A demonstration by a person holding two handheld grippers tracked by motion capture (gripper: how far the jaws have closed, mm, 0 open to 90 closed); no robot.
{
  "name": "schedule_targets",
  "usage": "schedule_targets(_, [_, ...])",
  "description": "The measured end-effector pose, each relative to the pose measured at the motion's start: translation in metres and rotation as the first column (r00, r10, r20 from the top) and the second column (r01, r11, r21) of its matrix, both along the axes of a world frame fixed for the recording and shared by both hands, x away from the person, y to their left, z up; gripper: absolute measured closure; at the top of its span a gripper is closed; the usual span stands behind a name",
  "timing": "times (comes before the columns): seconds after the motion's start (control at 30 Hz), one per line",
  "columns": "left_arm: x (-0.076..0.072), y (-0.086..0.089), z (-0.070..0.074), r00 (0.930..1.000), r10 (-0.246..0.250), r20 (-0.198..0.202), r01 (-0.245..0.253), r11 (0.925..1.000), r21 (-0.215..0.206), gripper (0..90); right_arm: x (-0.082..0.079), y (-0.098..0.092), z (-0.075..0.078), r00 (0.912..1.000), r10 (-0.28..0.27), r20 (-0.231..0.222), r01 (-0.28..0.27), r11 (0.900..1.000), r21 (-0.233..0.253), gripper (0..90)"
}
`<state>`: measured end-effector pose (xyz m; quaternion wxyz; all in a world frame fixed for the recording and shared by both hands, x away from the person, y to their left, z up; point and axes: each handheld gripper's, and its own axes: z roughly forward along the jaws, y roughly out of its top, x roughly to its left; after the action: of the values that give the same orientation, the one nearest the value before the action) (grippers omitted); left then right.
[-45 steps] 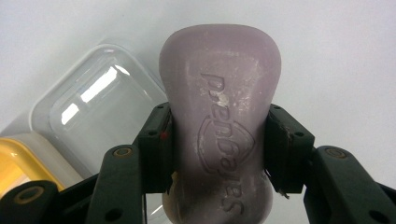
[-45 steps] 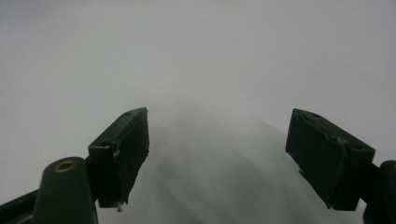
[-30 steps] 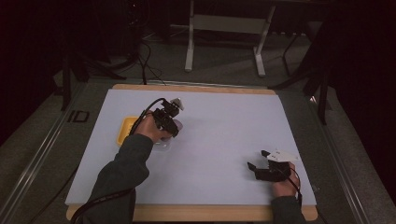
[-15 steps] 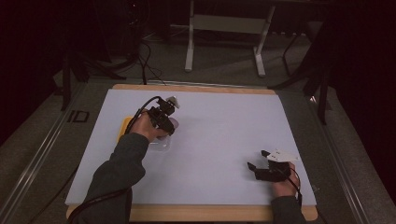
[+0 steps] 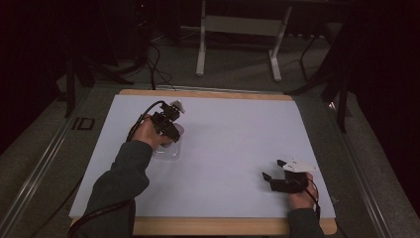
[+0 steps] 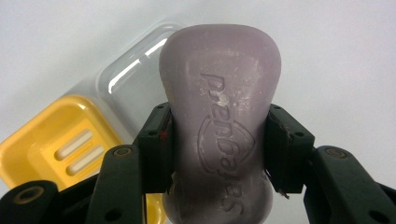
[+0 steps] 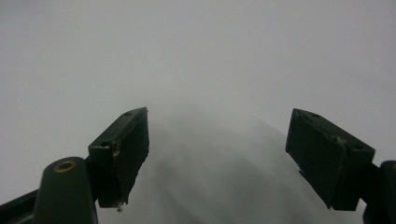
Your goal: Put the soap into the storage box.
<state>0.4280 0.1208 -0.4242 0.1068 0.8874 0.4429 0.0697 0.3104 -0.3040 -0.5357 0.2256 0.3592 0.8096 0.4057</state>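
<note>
Fingers, left gripper (image 6: 217,149): clamped on purple soap bar (image 6: 219,126), held above clear lid (image 6: 126,84) toward tabletop's (image 5: 237,144) left edge.
Fingers, right gripper (image 7: 217,158): spread, empty, near right front corner.
Progress: soap lifted; placement into yellow dish (image 6: 46,144) seemingly pending.
Soap: waisted, embossed, scuffed white.

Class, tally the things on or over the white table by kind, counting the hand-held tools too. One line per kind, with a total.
Purple soap bar: 1
Yellow soap dish: 1
Clear plastic lid: 1
Hand-held tools: 2, the left tool shut on the soap bar and the right tool open
Total: 5
</note>
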Motion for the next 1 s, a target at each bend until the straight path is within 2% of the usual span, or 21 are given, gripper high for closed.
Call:
schedule_targets(0.33, [0.001, 0.011, 0.001, 0.9999, 0.016, -0.002, -0.016, 0.9998, 0.015, 50.3, 0.0, 0.0, 0.0, 1.0, -0.001, 0.0, 0.001, 1.0, 0.0, 21.1])
schedule_targets(1.0, [0.003, 0.029, 0.0, 0.9973, 0.074, 0.0, -0.074, 0.9972, 0.009, 50.3, 0.0, 0.0, 0.0, 1.0, -0.001, 0.003, 0.001, 1.0, 0.004, 21.1])
